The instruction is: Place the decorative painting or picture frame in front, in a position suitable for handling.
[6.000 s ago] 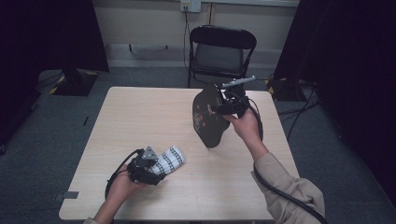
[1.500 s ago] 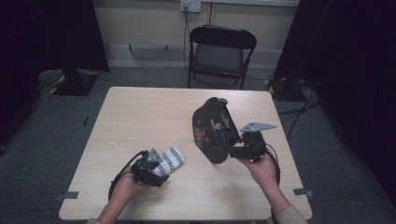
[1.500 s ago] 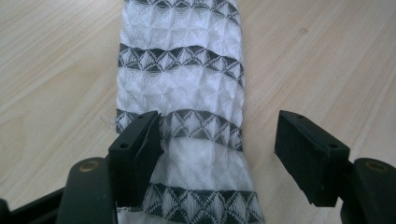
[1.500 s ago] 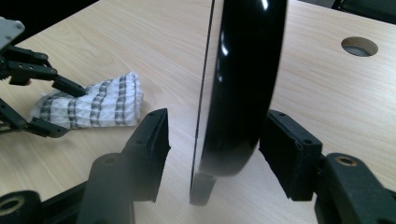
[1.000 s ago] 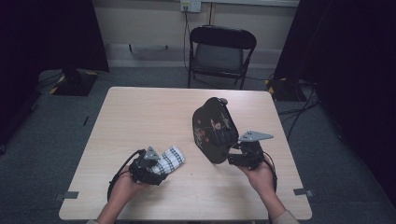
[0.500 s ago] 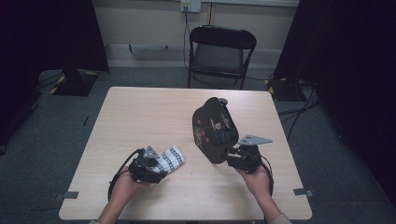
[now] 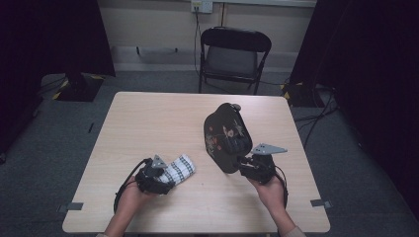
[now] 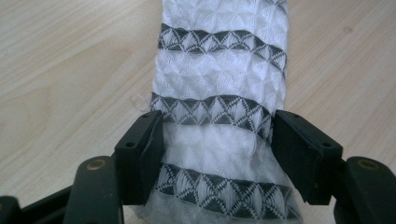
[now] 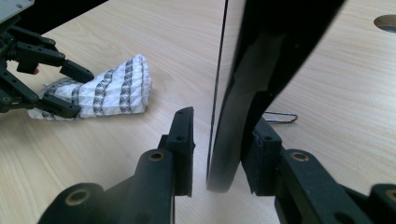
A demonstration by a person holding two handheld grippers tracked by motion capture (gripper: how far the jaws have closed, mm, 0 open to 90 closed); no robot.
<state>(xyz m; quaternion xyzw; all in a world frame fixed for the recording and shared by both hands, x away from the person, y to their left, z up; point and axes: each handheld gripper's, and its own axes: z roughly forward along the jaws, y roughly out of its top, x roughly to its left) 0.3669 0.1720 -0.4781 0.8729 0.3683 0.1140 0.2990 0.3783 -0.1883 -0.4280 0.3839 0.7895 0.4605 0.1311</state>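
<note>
on the desk [image 7: 163, 123] my left tool [image 8: 217, 154] pinched the patterned cloth [image 8: 219, 93] while my right tool [image 9: 219, 140], jaws parted around the dark tray [image 7: 225, 136], seemingly needed to close next.

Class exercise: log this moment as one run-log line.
left gripper: shut on patterned cloth | right gripper: open around black tray rim, tray tilted | table: wooden

table [image 7: 163, 123]: 1 | folding chair [image 7: 232, 54]: 1 | patterned cloth [image 7: 179, 168]: 1 | black tray [image 7: 225, 138]: 1 | claws: 2
</note>
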